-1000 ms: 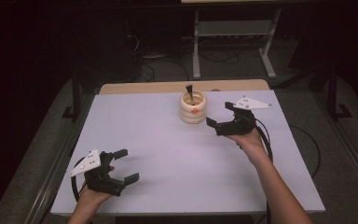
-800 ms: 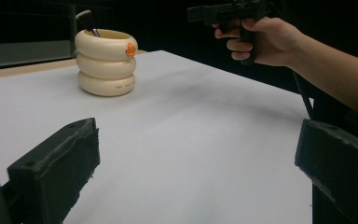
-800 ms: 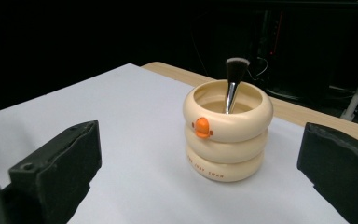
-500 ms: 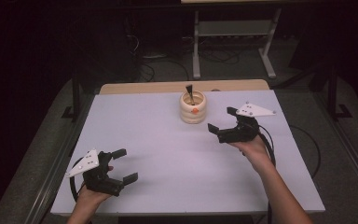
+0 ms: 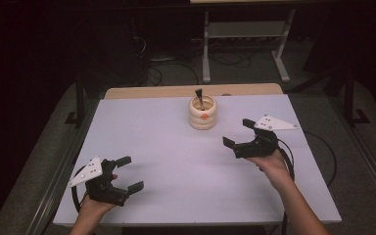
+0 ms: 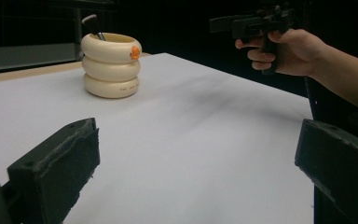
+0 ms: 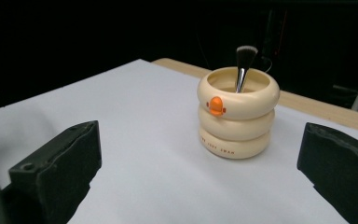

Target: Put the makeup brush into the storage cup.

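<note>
High view: cream ringed holder (image 5: 202,112) stands upright near the far edge of the white worktop (image 5: 176,161), w/ a brush (image 5: 199,95) sticking up out of it, bristles on top. Right gripper (image 5: 239,134) hovers just right of the holder & a bit nearer the person, jaws spread, nothing between them. Left gripper (image 5: 129,173) sits at the near left corner, well apart from the holder, jaws spread too, empty. Right gripper view: holder (image 7: 238,112) between the jaws but farther off, orange mark on its top ring.
</note>
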A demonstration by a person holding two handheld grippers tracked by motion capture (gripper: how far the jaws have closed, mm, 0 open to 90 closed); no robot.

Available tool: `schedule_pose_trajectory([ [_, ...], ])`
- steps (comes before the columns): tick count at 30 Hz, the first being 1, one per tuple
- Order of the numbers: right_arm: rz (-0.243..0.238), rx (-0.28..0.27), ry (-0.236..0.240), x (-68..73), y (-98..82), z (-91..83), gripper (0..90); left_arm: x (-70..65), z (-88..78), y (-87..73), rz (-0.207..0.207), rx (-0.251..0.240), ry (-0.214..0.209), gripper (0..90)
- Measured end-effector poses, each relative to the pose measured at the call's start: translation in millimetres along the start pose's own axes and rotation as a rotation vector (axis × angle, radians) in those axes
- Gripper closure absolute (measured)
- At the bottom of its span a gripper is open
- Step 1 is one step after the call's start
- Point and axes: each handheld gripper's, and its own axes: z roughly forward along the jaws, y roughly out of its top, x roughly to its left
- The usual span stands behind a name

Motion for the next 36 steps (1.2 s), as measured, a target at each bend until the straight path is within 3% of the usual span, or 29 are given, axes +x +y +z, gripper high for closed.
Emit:
schedule_pose_trajectory([
  [26,0.026,-0.032,-0.015,7.1,-23.2,-40.8,0.0,-0.5,-0.7,0.5,-0.001,-0.002,0.002,0.0],
  [36,0.031,-0.062,-0.043,6.0,-33.7,-59.2,0.0,-0.3,-0.8,0.5,-0.002,-0.008,0.004,0.0],
])
